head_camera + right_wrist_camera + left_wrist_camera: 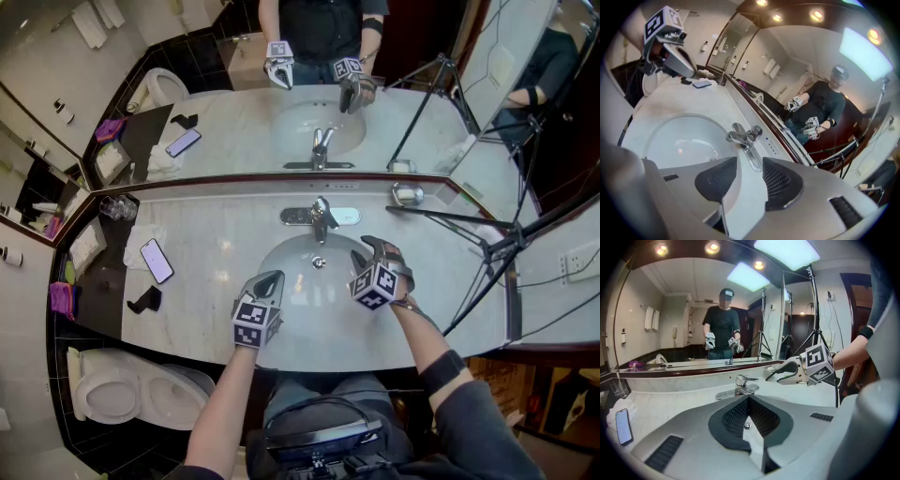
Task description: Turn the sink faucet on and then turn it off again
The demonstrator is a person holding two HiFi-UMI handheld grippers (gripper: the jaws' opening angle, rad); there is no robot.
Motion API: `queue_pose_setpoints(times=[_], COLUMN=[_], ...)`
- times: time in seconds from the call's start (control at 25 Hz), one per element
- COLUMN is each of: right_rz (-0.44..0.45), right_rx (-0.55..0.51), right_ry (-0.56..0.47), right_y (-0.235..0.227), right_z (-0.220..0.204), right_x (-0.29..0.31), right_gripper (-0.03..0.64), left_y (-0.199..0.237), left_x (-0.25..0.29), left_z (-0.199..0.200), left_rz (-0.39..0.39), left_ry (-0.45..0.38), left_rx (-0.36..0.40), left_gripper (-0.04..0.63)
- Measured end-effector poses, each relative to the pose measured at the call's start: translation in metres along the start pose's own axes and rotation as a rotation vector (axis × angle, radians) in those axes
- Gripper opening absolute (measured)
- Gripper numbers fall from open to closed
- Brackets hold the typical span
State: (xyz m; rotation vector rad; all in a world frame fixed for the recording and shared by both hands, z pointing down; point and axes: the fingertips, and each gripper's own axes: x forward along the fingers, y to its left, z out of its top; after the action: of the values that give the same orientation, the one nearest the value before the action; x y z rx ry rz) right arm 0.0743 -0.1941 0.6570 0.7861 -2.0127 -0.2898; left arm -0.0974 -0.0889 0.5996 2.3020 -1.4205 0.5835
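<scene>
Head view: a chrome single-lever faucet point(320, 217) is mounted on a chrome plate behind an oval, glossy white basin point(286, 267), which is sunk in a pale veined stone counter point(216, 234); a round metal drain point(319, 262) is seen in the basin. A flat dark phone point(157, 260) lies on the counter well left of the faucet, a clear glass tumbler point(119, 207) stands farther left, and a small shiny metal cup point(407, 194) stands to the faucet's right. The left gripper point(272, 278) is held in front of the faucet and to its left, and the right gripper point(361, 251) in front and to its right, both apart from it. Left gripper view: grey moulded jaws with black ribbed pads are brought together at their tips, with nothing gripped; the faucet is seen beyond them. Right gripper view: the same ribbed pads stand apart and empty, and the faucet shows beyond the gap.
</scene>
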Motion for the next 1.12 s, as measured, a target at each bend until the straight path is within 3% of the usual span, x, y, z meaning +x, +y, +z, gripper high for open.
queue_pose_setpoints(times=[0.2, 0.36, 0.84, 1.12], right_rz=[-0.049, -0.033, -0.031, -0.048], right_rx=[-0.269, -0.374, -0.476, -0.481], right_ry=[-0.007, -0.013, -0.008, -0.025], right_y=[-0.011, -0.01, -0.016, -0.02], right_z=[0.021, 0.03, 0.059, 0.066], right_x=[0.039, 0.069, 0.11, 0.114], right_gripper=[0.219, 0.222, 0.222, 0.204], left_y=[0.015, 0.016, 0.028, 0.034], left_x=[0.015, 0.023, 0.027, 0.029], left_z=[-0.002, -0.004, -0.021, -0.025], left_rz=[0.015, 0.016, 0.03, 0.041], left_ry=[-0.001, 0.007, 0.018, 0.021], left_rx=[0.017, 0.016, -0.024, -0.04], left_gripper=[-0.012, -0.012, -0.012, -0.012])
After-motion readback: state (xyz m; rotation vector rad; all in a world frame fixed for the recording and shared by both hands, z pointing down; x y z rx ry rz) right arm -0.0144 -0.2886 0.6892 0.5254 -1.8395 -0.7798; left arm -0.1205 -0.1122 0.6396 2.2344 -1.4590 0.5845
